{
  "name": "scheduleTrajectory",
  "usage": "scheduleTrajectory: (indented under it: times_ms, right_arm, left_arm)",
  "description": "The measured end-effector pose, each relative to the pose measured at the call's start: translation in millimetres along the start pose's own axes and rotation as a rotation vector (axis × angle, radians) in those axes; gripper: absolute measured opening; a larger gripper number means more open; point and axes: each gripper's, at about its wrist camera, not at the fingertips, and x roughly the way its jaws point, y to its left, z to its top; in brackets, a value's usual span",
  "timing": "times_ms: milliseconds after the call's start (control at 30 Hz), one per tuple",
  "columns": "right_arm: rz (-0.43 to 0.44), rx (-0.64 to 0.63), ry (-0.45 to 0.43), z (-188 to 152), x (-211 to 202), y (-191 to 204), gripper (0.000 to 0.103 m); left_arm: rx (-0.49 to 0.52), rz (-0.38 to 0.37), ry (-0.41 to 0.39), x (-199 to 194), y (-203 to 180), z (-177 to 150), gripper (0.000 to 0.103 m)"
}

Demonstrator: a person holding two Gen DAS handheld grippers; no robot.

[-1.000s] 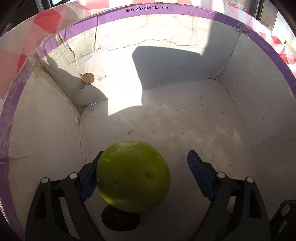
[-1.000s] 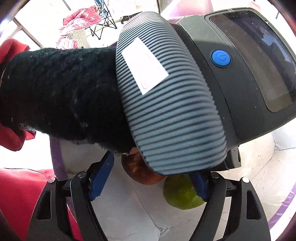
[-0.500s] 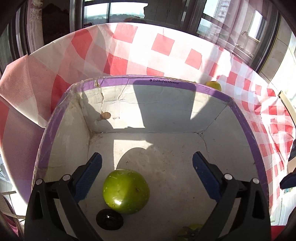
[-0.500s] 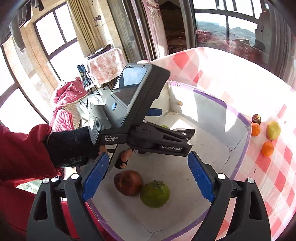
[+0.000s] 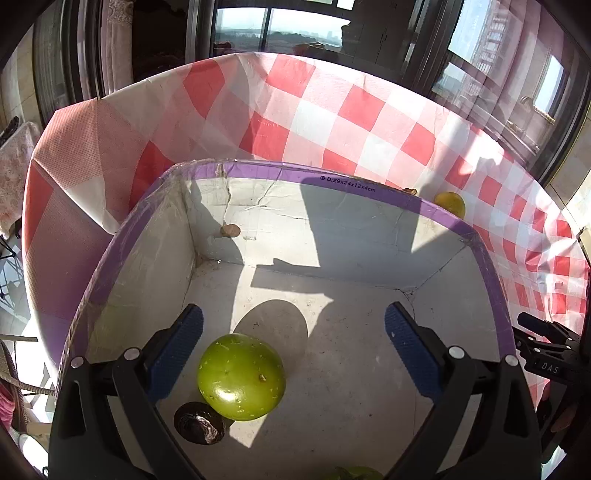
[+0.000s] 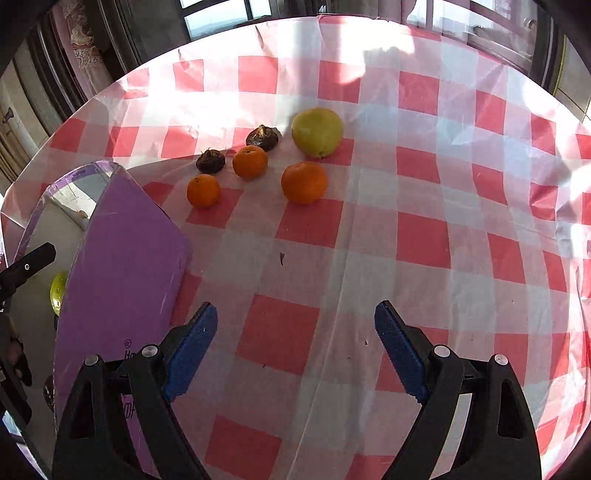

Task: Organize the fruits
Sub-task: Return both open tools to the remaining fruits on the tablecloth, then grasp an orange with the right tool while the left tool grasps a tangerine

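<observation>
In the left wrist view, the left gripper [image 5: 293, 350] hangs over a purple-rimmed box [image 5: 369, 186], its blue-padded jaws spread wide and just opened further, gripping nothing. A green fruit [image 5: 242, 376] lies on the box floor in the lower middle of the frame, between the jaws but nearer the left one, with a gap between it and the pad. A small dark fruit [image 5: 199, 422] sits touching its lower left side. The green fruit is round, glossy and speckled, with a small brown spot.

In the right wrist view, the right gripper [image 6: 295, 350] points down at bare tablecloth in the lower middle of the frame, jaws wide apart with nothing between them. Well beyond its tips, in the upper middle, lies a loose cluster of fruit: a yellow-green pear-like fruit [image 6: 317, 131], three oranges [image 6: 304, 182], [image 6: 250, 161], [image 6: 203, 190], and two dark, wrinkled fruits [image 6: 263, 137], [image 6: 210, 161]. The box's purple outer wall fills the lower left.

The box is white and cracked inside, with a small brown disc [image 5: 229, 230] on its far wall. The table carries a red-and-white checked cloth [image 6: 424, 229] in strong sunlight. Dark-framed windows [image 5: 280, 26] and curtains run along the top of both views.
</observation>
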Motion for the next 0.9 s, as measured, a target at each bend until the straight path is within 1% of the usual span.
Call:
scheduleTrajectory:
  times_ms: [67, 133, 200, 267, 333, 400, 433, 467, 500, 567, 633, 667, 700, 733, 767, 800, 833, 867, 900]
  right_arm:
    - [-0.011, -0.02, -0.001, 7.4, 17.2, -1.3, 0.083]
    - [-0.024, -0.033, -0.007, 20.5, 34.7, -5.5, 0.082]
    - [-0.026, -0.041, -0.017, 34.8, 50.4, -8.6, 0.082]
    - [-0.031, -0.057, -0.03, 48.2, 65.3, -8.9, 0.079]
    - [-0.028, -0.079, -0.044, 60.1, 79.1, -7.4, 0.078]
    - [-0.023, -0.112, -0.056, 68.2, 89.3, -3.0, 0.072]
    - [-0.022, -0.133, -0.064, 70.4, 93.1, -0.5, 0.066]
    - [-0.021, -0.15, -0.07, 70.4, 96.7, 1.1, 0.059]
    - [-0.016, -0.16, -0.08, 69.2, 98.5, 1.0, 0.057]
    - [-0.01, -0.159, -0.105, 65.9, 97.3, -5.0, 0.044]
    - [0.007, -0.126, -0.114, 63.4, 93.6, -18.8, 0.044]
    - [0.007, -0.1, -0.12, 62.0, 91.1, -27.8, 0.044]
    - [0.006, -0.071, -0.125, 59.7, 88.7, -38.6, 0.044]
    - [0.012, -0.044, -0.125, 57.3, 87.0, -49.7, 0.044]
    - [0.022, -0.029, -0.127, 54.9, 84.6, -58.4, 0.044]
    - [0.023, -0.024, -0.125, 52.5, 82.1, -65.7, 0.044]
    - [0.025, -0.016, -0.123, 49.9, 79.9, -72.9, 0.044]
    - [0.033, -0.005, -0.124, 47.7, 77.9, -80.0, 0.044]
    - [0.039, 0.006, -0.124, 45.4, 75.9, -86.9, 0.044]
  left_arm:
    - [-0.013, -0.017, -0.026, -9.0, -9.7, 8.3, 0.099]
    - [-0.023, -0.04, -0.07, -22.2, -22.2, 20.3, 0.099]
    - [-0.007, -0.05, -0.11, -31.9, -39.4, 33.6, 0.099]
    - [0.041, -0.053, -0.126, -34.1, -61.3, 47.5, 0.099]
    - [0.103, -0.031, -0.134, -30.1, -86.2, 59.3, 0.099]
    - [0.165, -0.009, -0.124, -19.6, -112.2, 70.1, 0.099]
    - [0.194, 0.003, -0.105, -11.2, -124.5, 75.1, 0.099]
    - [0.22, 0.025, -0.074, -1.2, -136.0, 79.4, 0.099]
    - [0.246, 0.057, -0.038, 10.1, -147.7, 83.4, 0.099]
    - [0.275, 0.087, 0.012, 28.8, -166.6, 89.9, 0.098]
    - [0.293, 0.111, 0.06, 47.3, -182.8, 95.4, 0.097]
    - [0.311, 0.14, 0.091, 58.3, -191.2, 97.9, 0.095]
    - [0.339, 0.17, 0.138, 72.8, -199.6, 99.9, 0.09]
    - [0.362, 0.192, 0.199, 88.8, -206.6, 101.9, 0.086]
    - [0.373, 0.208, 0.277, 106.6, -210.9, 103.3, 0.085]
    - [0.372, 0.209, 0.366, 124.4, -212.8, 104.0, 0.083]
    - [0.359, 0.194, 0.458, 142.5, -212.6, 105.1, 0.079]
    - [0.338, 0.18, 0.535, 159.0, -210.1, 106.7, 0.075]
    - [0.339, 0.2, 0.593, 172.4, -208.5, 107.6, 0.07]
